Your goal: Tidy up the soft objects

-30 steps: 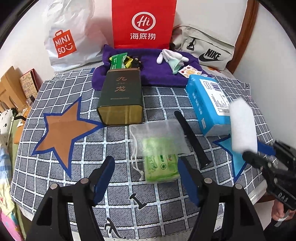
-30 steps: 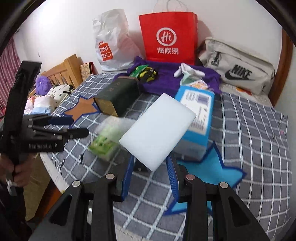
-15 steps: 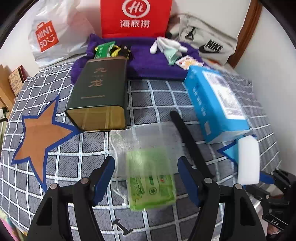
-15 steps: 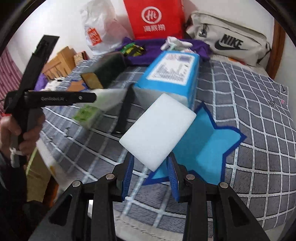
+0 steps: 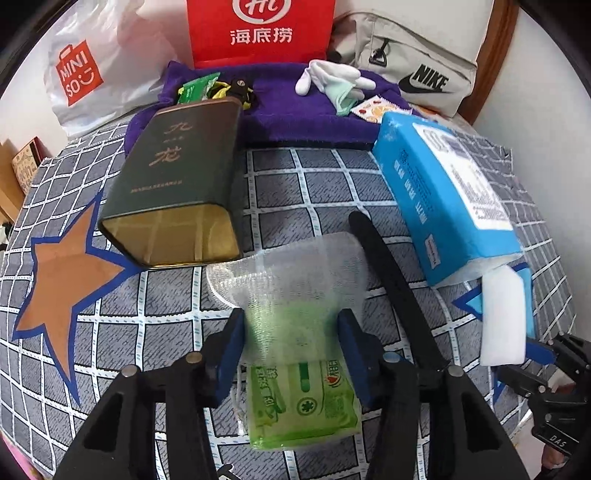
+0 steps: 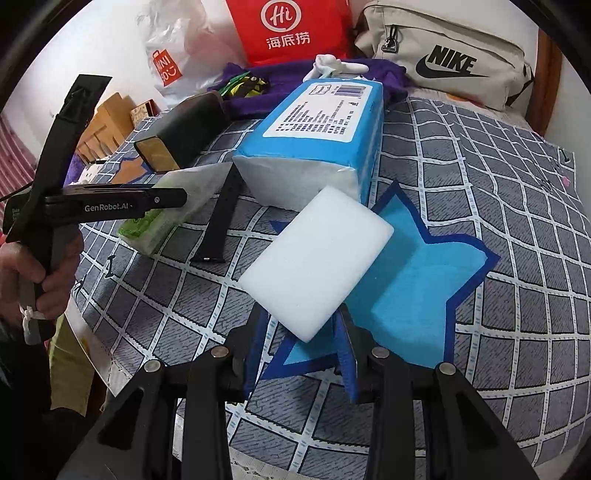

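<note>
Right gripper (image 6: 301, 343) clamps a white foam block (image 6: 314, 266), edges clean. Left gripper (image 5: 291, 350) is closing around a mesh pouch (image 5: 295, 295) holding a green tissue pack (image 5: 303, 402).

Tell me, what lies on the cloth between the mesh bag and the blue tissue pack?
A black strap lies between the mesh bag and the tissue pack, clearest in the left wrist view.

Taking the red paper bag (image 5: 260, 31) as your landmark, read its white "Hi" roundel above 海底捞. To its left, the white plastic bag (image 5: 92, 66) carries "MINISO" on an orange panel. To its right, the grey pouch (image 5: 417, 59) shows "NIKE". Before it, the dark green tin (image 5: 177, 166) bears gold characters 九龙. Your left-hand tool (image 6: 107, 206) reads "GenRobot.AI".
</note>
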A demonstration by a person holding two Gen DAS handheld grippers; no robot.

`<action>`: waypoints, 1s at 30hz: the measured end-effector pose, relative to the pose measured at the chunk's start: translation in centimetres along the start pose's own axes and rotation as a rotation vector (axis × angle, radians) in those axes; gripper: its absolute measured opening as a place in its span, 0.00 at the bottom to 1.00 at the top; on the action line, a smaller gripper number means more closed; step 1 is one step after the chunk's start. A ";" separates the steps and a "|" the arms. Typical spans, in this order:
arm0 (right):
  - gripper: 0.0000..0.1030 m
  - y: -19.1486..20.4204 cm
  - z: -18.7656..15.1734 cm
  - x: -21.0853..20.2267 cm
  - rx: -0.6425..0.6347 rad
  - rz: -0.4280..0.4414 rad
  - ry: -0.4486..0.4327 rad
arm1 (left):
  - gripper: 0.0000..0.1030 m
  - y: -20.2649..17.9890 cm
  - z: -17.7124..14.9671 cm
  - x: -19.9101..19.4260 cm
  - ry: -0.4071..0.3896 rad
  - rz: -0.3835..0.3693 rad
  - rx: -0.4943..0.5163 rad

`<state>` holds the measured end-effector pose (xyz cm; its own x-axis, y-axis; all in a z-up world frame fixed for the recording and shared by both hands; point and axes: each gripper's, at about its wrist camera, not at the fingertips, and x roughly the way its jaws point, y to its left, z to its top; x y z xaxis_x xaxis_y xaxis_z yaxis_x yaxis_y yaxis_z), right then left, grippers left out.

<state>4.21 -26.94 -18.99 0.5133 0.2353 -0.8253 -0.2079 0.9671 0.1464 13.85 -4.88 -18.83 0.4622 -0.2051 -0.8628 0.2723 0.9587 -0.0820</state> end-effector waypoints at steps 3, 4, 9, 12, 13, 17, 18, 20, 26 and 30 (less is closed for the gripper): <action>0.35 0.2 0.0 -0.1 -0.011 -0.014 0.000 | 0.36 0.3 0.1 -0.9 -0.023 -0.014 -0.006; 0.35 0.3 0.1 -0.1 -0.013 -0.019 0.000 | 0.34 0.5 0.1 -1.2 -0.032 -0.025 -0.008; 0.35 0.8 0.2 -0.4 -0.022 -0.004 -0.009 | 0.16 1.2 0.1 -2.2 -0.038 -0.023 -0.016; 0.35 1.2 0.5 -0.4 -0.033 0.001 -0.013 | 0.10 1.8 -0.1 -2.7 -0.048 -0.030 -0.038; 0.35 1.4 0.5 -0.5 -0.034 0.008 -0.015 | 0.09 2.0 -0.1 -2.9 -0.050 -0.041 -0.037; 0.35 1.7 0.8 -0.7 -0.043 0.019 -0.023 | 0.08 2.4 -0.3 -4.0 -0.071 -0.042 -0.041; 0.35 1.7 0.9 -0.9 -0.044 0.023 -0.026 | 0.08 2.4 -0.3 -4.3 -0.077 -0.042 -0.044; 0.35 1.7 1.1 -1.3 -0.045 0.029 -0.031 | 0.08 2.6 -0.2 -4.9 -0.091 -0.043 -0.050; 0.35 1.7 2.1 -3.8 -0.064 0.028 -0.075 | 0.08 2.6 0.3 -6.7 -0.126 -0.036 -0.064; 0.34 1.6 3.4 -5.8 -0.058 0.033 -0.124 | 0.08 2.5 1.0 -8.2 -0.162 -0.036 -0.060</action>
<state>3.67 -26.46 -12.10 0.6035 0.2802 -0.7465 -0.2718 0.9524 0.1378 11.57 -0.95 -11.45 0.5843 -0.2634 -0.7676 0.2420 0.9594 -0.1450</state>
